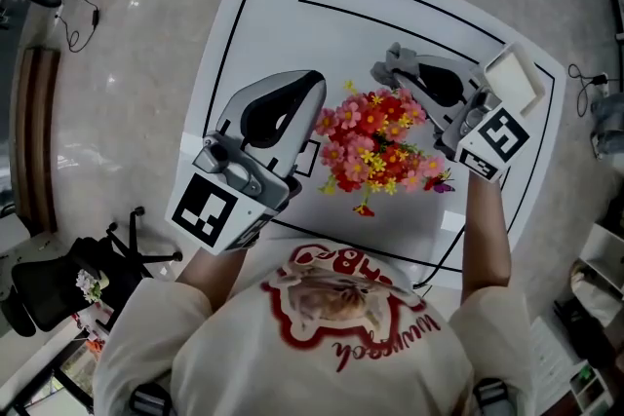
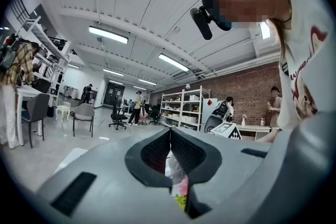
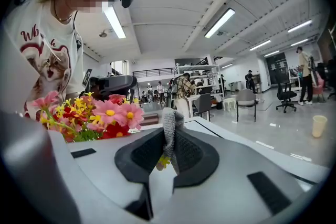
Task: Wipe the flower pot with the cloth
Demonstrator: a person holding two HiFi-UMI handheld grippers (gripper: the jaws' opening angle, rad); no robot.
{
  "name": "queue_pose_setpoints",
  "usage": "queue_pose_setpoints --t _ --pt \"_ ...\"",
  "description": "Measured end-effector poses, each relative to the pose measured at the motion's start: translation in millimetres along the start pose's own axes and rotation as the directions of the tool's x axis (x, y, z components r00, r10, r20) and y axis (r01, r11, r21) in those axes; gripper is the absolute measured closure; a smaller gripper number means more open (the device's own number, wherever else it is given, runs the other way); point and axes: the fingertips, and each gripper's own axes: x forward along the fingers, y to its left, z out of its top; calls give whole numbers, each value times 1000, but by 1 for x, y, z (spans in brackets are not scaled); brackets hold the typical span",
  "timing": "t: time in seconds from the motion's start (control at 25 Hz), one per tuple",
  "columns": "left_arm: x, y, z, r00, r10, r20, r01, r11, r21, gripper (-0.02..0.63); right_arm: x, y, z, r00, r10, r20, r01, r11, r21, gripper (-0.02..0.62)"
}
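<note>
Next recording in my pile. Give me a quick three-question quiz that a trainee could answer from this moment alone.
1. True or false: the right gripper is shut on a grey knitted cloth.
2. Pick one: the flowers standing on the white table between the two grippers are A. red, pink and yellow; B. blue and white; C. all purple.
3. Fill the gap: in the left gripper view, the jaws of the left gripper stand ____ (apart or together).

Key
1. True.
2. A.
3. Together.
</note>
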Motion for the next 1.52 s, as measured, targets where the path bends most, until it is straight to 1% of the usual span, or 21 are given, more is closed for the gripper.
queue_pose_setpoints --t 0.24,0.44,0.6,0.72,0.88,1.04,1.2,1.44,1.52 --pt "-2 1 -3 1000 3 -6 -3 1000 -3 601 12 6 -5 998 68 7 -68 997 33 549" --pt "-2 0 -6 1000 2 -12 -2 1000 -13 601 21 9 -18 993 116 -29 -115 992 49 551" --pt "-4 0 -8 1000 -2 -11 2 999 -42 601 25 11 -31 989 137 -57 -134 989 62 551" --pt "-5 0 -6 1000 -1 -10 1 999 -36 601 29 14 -37 984 160 -73 -156 986 64 551" --pt "-6 -4 -4 1000 -1 0 1 999 -38 601 31 16 -49 981 163 -109 -158 986 60 551" --pt "-12 -12 -10 1000 14 -20 -15 1000 -27 601 25 19 -57 981 169 -97 -162 984 73 551" --pt "-18 -11 -8 999 26 -18 -27 999 -27 601 27 18 -59 980 177 -94 -169 982 83 551" --pt "-24 -13 -10 999 44 -12 -44 998 -38 601 21 16 -66 984 143 -105 -134 987 85 551" --pt "-26 -16 -11 999 47 -8 -48 998 -40 601 17 16 -67 987 131 -94 -123 989 87 551"
